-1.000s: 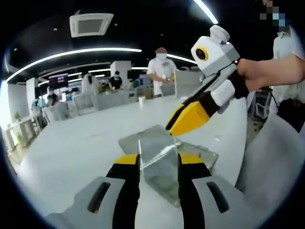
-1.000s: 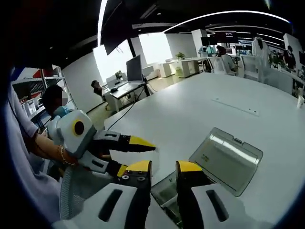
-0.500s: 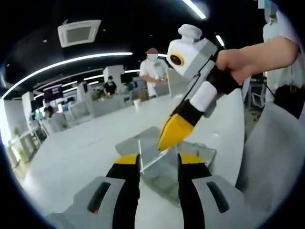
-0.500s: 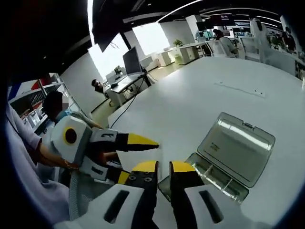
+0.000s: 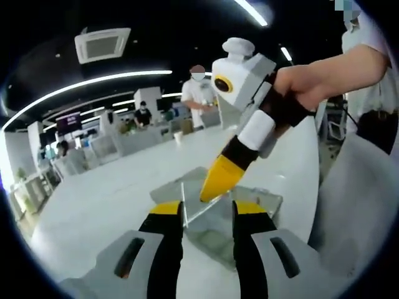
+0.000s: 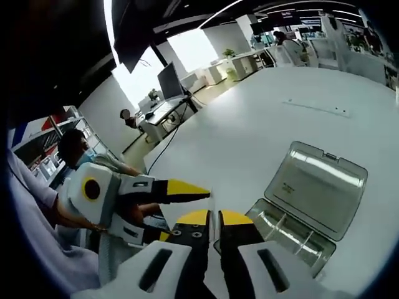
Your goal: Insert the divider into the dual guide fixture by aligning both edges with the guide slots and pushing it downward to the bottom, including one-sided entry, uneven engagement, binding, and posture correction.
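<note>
In the left gripper view, the left gripper point(image 5: 206, 215) is standing nearest, with its jaws spread apart. Between them a thin clear divider point(image 5: 202, 208) is rising upright from the box point(image 5: 259, 202); whether the jaws are touching the divider, I cannot tell. The box is a clear plastic case lying on the white table point(image 5: 106, 193), and the divider is standing at its near side. Just above the box, the right gripper point(image 5: 215, 180) is coming in from the right, held by a hand point(image 5: 299, 93). Its yellow tips are pointing down at the top edge of the divider, and they are looking pressed together.

In the right gripper view, the right gripper point(image 6: 214, 218) is showing its jaws almost closed, with only a narrow gap between them. The box point(image 6: 293, 233) is lying open just right of these jaws, and its lid point(image 6: 318, 187) is folded back on the far side. Left of the box, the left gripper point(image 6: 187, 193) is pointing toward it.

Beyond the box, far over the table, people point(image 5: 199, 93) are standing at desks.
</note>
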Motion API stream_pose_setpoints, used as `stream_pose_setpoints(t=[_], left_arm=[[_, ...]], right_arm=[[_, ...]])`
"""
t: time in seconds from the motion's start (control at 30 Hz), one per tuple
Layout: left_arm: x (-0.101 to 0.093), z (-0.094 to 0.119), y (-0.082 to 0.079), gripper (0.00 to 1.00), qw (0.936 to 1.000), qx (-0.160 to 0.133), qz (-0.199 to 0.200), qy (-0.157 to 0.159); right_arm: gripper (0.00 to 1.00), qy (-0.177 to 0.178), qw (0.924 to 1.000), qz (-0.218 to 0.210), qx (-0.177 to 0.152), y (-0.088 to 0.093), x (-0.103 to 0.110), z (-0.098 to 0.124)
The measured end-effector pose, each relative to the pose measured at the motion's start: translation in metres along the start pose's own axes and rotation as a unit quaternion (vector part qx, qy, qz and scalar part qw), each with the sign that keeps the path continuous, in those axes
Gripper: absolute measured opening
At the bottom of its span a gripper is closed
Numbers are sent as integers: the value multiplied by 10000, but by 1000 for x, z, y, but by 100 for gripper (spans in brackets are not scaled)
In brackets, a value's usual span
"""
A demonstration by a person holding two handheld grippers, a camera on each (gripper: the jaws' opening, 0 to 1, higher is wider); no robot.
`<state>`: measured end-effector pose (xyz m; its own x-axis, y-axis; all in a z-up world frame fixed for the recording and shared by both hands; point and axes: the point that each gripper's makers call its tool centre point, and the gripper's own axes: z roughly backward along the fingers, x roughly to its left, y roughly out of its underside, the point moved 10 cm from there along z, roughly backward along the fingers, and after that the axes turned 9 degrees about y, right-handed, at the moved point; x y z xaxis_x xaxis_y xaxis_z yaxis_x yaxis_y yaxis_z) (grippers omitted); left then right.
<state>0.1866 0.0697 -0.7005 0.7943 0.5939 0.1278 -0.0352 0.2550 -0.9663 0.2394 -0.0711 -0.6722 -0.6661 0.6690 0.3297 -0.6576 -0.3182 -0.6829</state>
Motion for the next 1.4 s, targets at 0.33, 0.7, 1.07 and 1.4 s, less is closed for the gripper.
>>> stream_pose_setpoints(t=[0.33, 0.7, 1.07, 1.4], left_arm=[[0, 1, 0, 29, 10000, -51, 33, -6], [4, 5, 1, 33, 9987, -189, 472, -76], [10, 10, 1, 47, 9956, -242, 892, -150], [19, 20, 6, 51, 9925, -194, 1208, -87]], right_arm=[[0, -57, 9999, -88, 2, -1, 2, 1], [0, 8, 9997, -51, -218, -8, 0, 8], [0, 125, 9989, 250, -372, -13, -9, 17], [0, -29, 9907, 1297, -406, -20, -11, 16]])
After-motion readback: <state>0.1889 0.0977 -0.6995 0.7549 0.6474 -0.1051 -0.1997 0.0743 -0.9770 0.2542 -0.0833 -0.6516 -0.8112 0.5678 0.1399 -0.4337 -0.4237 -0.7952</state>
